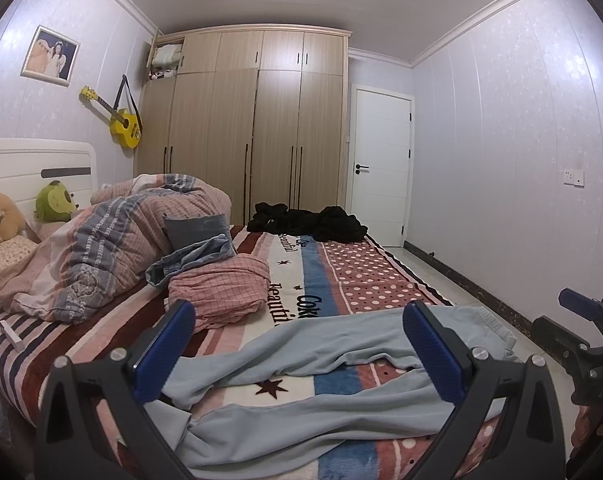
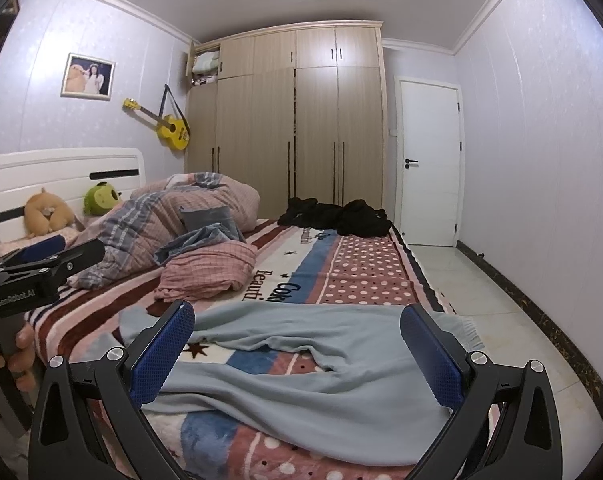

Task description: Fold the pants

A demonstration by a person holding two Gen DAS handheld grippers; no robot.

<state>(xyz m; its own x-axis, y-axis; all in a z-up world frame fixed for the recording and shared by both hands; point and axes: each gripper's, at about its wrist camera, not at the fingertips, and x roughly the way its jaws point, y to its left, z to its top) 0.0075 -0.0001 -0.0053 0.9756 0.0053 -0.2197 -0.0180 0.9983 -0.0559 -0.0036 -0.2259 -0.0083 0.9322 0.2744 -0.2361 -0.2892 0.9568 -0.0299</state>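
A tall wooden wardrobe (image 1: 257, 120) with long dark handles filled the far wall, beside a white panelled door (image 1: 381, 168). In front of it stretched the bed (image 1: 365, 276), covered by a fleecy blanket in stripes, polka dots and stars. A bunched pink-and-grey checked quilt (image 1: 101, 248) lay heaped toward the white headboard (image 1: 41, 164), and a crumpled pile of black clothing (image 1: 305, 222) sat at the far edge of the bed. The pale blue soft-fabric pants (image 2: 321, 368) lay spread but rumpled across the near end of the bed, legs running off to the left and waistband toward the right edge. A yellow guitar (image 1: 119, 120) hung on the wall. The left gripper (image 1: 301, 356), black-framed with blue padded fingers (image 1: 165, 352), hovered just above the pants with its fingers spread wide, holding nothing. The right gripper (image 2: 297, 356) hung likewise over the waist end, its blue fingers (image 2: 429, 356) wide apart and empty.
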